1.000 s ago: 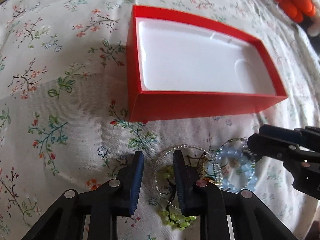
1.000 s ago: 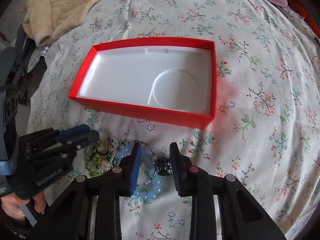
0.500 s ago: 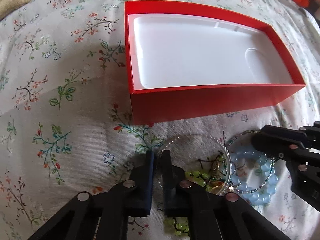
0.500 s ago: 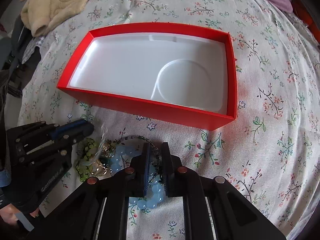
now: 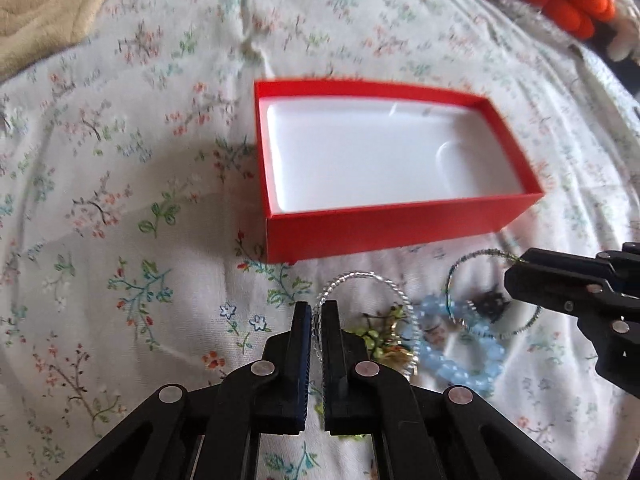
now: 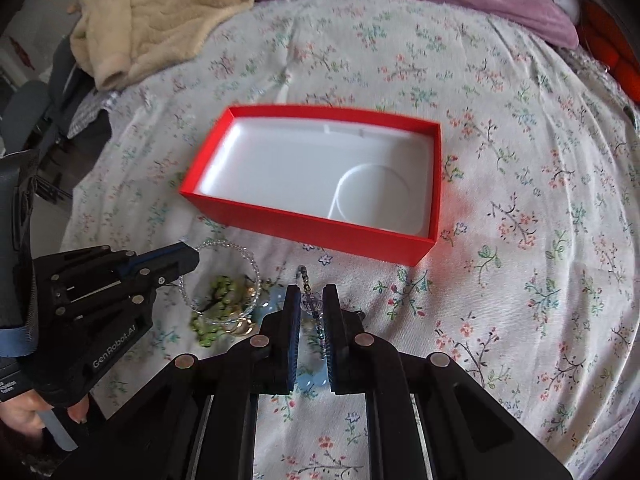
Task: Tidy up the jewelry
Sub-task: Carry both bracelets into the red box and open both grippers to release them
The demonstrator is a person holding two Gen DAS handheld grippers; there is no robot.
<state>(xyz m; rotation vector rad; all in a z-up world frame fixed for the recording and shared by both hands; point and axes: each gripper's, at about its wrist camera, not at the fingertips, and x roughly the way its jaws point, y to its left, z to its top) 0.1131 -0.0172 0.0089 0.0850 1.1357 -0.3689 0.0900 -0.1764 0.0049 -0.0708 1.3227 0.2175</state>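
On the flowered bedspread, just near of the red box, the jewelry lay in a small heap: the left gripper had pinched the clear beaded bracelet, and the right gripper had closed on the thin dark beaded bracelet. The blue bead bracelet and the green beaded piece lay loose between them. With the box's white tray bare, the sorting looked barely begun, every piece yet to go in; a beige blanket sat far left.
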